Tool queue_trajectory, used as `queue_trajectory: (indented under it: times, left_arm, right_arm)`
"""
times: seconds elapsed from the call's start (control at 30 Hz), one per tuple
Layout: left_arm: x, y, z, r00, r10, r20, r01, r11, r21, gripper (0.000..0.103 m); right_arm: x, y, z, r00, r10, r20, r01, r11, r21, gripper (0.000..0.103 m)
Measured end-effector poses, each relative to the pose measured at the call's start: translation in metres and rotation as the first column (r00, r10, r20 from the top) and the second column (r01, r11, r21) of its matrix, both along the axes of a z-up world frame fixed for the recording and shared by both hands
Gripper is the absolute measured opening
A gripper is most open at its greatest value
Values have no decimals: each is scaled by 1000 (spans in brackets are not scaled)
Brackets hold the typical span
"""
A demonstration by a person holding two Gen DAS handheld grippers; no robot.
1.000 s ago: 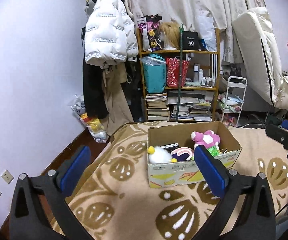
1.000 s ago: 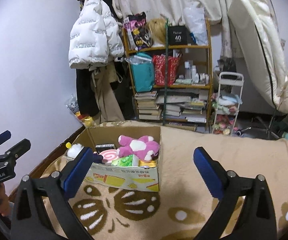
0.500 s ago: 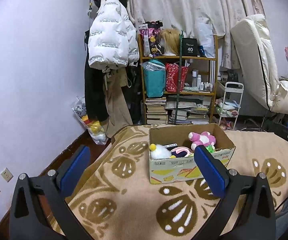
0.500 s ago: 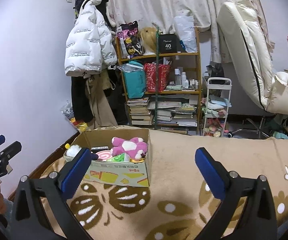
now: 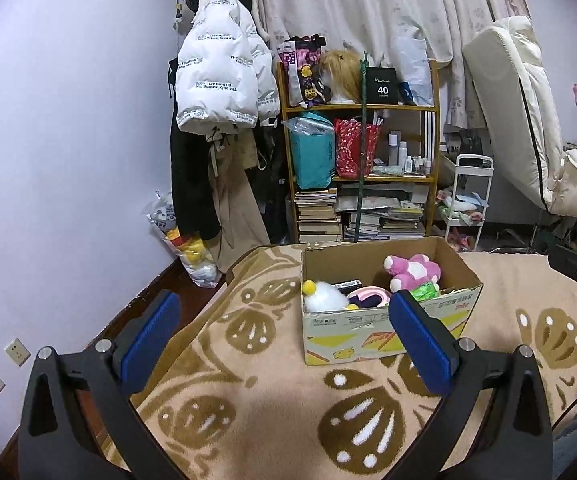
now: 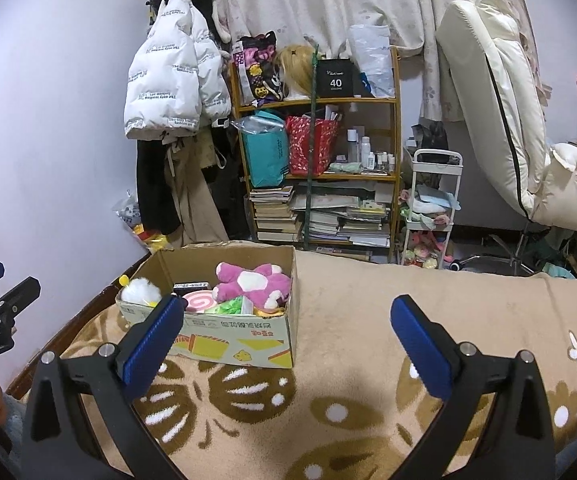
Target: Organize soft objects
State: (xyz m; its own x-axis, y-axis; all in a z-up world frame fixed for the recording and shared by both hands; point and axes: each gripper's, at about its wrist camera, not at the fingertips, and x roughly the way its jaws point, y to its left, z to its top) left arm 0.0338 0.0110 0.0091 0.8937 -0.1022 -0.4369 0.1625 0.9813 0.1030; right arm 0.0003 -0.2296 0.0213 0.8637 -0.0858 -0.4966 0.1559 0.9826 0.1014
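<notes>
Hovering above patterned blanket (image 5: 272,432), left gripper (image 5: 284,336) and right gripper (image 6: 288,334) both spread, empty, cardboard box (image 6: 224,340) of plush toys ahead

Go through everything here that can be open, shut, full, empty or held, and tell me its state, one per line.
left gripper: open, holding nothing
right gripper: open, holding nothing
cardboard box: open on top, upright on the blanket, partly filled
pink plush toy: lying inside the box, not held
white fluffy toy: inside the box at its left end
white puffer jacket: hanging by the wall
</notes>
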Motion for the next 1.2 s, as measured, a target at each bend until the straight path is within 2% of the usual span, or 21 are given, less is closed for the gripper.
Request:
queue_trajectory:
  times: [0.47,1.2]
  left_arm:
    - [7,0,-7,999,12,-30,-12,1000,-2,102]
    - [9,-1,-10,999,15,-32,-15,1000,1,102]
  right_arm:
    - [10,0,-7,1000,3,-26,-3,1000,0,103]
    - [10,-5,-12,999,0,-34,0,1000,3,103]
